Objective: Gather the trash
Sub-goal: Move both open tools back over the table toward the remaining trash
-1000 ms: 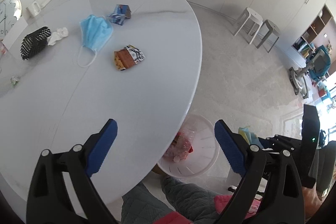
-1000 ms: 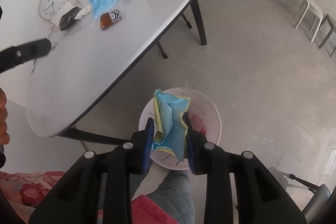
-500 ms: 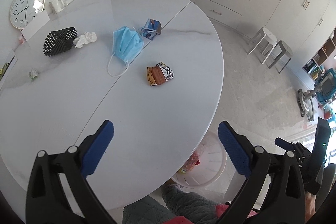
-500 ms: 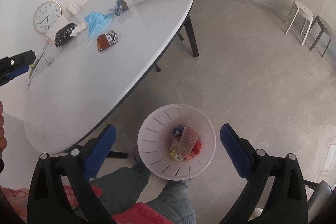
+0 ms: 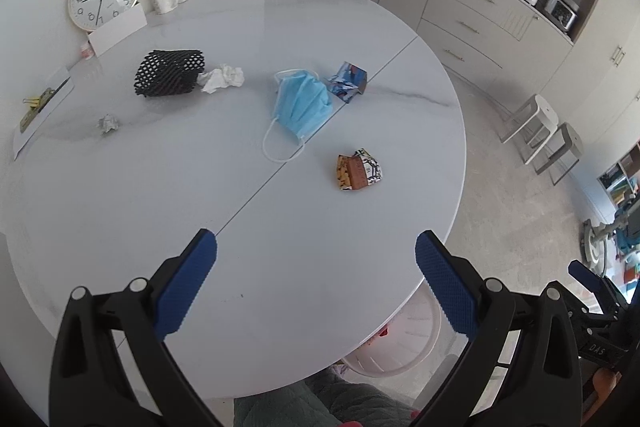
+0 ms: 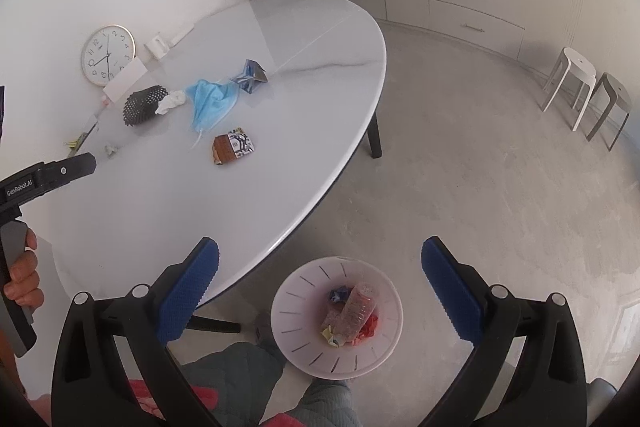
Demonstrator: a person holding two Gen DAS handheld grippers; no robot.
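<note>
Both of my grippers stand wide with nothing between the pads: left gripper (image 5: 316, 285) over the white table (image 5: 280, 251), right gripper (image 6: 320, 283) above the white bin (image 6: 298, 301) on the floor. Remaining trash on the table: blue face mask (image 5: 303, 101), snack wrapper (image 5: 359, 170), crumpled tissue (image 5: 221, 78), black foam net (image 5: 169, 71).

Left wrist view: the table (image 5: 280, 247) edge hides most of the white bin (image 5: 404, 343); its contents show only as a red scrap. The right gripper (image 5: 592, 291) is cut off at the frame edge. The small crumpled ball (image 5: 108, 124) is possibly paper, too small to identify.
</note>
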